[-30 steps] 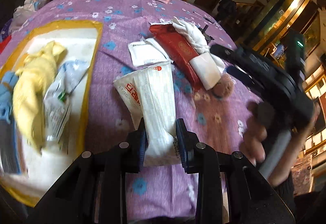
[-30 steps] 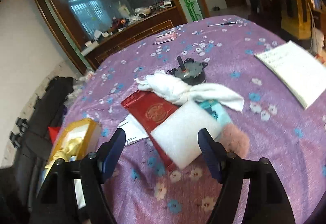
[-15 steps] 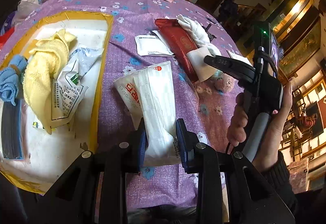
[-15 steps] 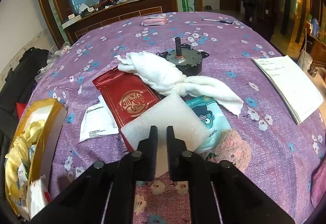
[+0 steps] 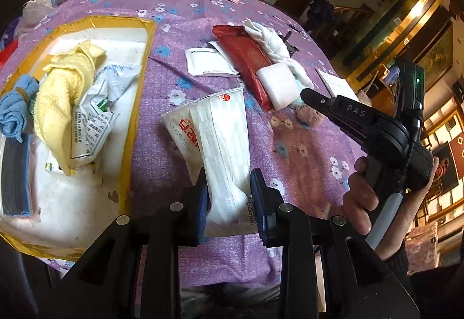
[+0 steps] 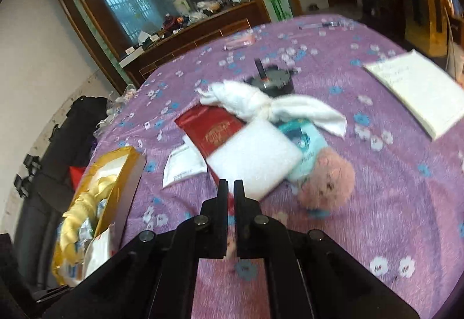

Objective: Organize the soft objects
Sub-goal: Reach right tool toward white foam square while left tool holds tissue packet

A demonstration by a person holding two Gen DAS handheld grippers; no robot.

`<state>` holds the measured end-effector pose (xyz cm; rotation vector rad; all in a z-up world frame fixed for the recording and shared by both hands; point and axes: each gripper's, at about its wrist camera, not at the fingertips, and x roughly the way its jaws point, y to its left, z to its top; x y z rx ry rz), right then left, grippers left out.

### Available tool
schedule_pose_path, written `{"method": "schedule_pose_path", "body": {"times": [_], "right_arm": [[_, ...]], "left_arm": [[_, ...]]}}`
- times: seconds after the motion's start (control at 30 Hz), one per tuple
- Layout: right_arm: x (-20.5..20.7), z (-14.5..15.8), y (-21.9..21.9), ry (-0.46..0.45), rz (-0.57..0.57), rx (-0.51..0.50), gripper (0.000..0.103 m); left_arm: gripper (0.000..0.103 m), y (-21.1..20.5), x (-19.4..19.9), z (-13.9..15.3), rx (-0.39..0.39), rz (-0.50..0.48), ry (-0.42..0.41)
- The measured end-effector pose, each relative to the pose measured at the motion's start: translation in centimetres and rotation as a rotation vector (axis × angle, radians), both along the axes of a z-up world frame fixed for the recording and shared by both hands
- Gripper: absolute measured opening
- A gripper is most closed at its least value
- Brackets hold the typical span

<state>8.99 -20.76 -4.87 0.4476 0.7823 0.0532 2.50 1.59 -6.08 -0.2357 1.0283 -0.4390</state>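
My left gripper (image 5: pixel 229 197) is shut on a white tissue pack (image 5: pixel 220 130) with red print, which lies lengthwise on the purple flowered cloth. A gold-rimmed box (image 5: pixel 143 72) to its left holds a yellow towel (image 5: pixel 63 86), a blue cloth (image 5: pixel 14 110) and a white-green packet (image 5: pixel 95 110). My right gripper (image 6: pixel 230 188) is shut with nothing between its fingers. Its tips sit at the near edge of a white foam pad (image 6: pixel 255 159). Around the pad lie a red pouch (image 6: pixel 214 133), a knotted white towel (image 6: pixel 261 104), a teal pack (image 6: pixel 301 139) and a pink plush (image 6: pixel 327 182).
A dark round motor (image 6: pixel 269 81) stands behind the towel. An open notebook (image 6: pixel 417 92) lies at the right and a white sachet (image 6: pixel 182 166) left of the pouch. A hand (image 5: pixel 359 197) holds the right gripper (image 5: pixel 307 94). A dark bag (image 6: pixel 72 130) sits beyond the table's left edge.
The right gripper's fingers went from wide open to shut with nothing in them, and it moved nearer the foam pad. The left gripper kept its hold on the tissue pack.
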Motion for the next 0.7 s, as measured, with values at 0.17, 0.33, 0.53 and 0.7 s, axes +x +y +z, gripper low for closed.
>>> {"method": "schedule_pose_path", "body": {"times": [0.17, 0.33, 0.53, 0.7], "right_arm": [[-0.3, -0.7, -0.8, 0.038, -0.003, 0.057, 0.023], [-1.2, -0.1, -1.8, -0.020, -0.018, 0.089, 0.056], [-1.3, 0.9, -2.9, -0.051, -0.008, 0.088, 0.069], [0.7, 0.9, -3.4, -0.012, 0.025, 0.043, 0.069]], "left_arm": [[0.027, -0.3, 0.1, -0.4, 0.004, -0.003, 0.009], [0.027, -0.3, 0.2, -0.3, 0.008, -0.004, 0.005], [0.027, -0.6, 0.2, -0.1, 0.008, -0.007, -0.008], [0.027, -0.7, 0.2, -0.4, 0.008, -0.021, 0.002]]}}
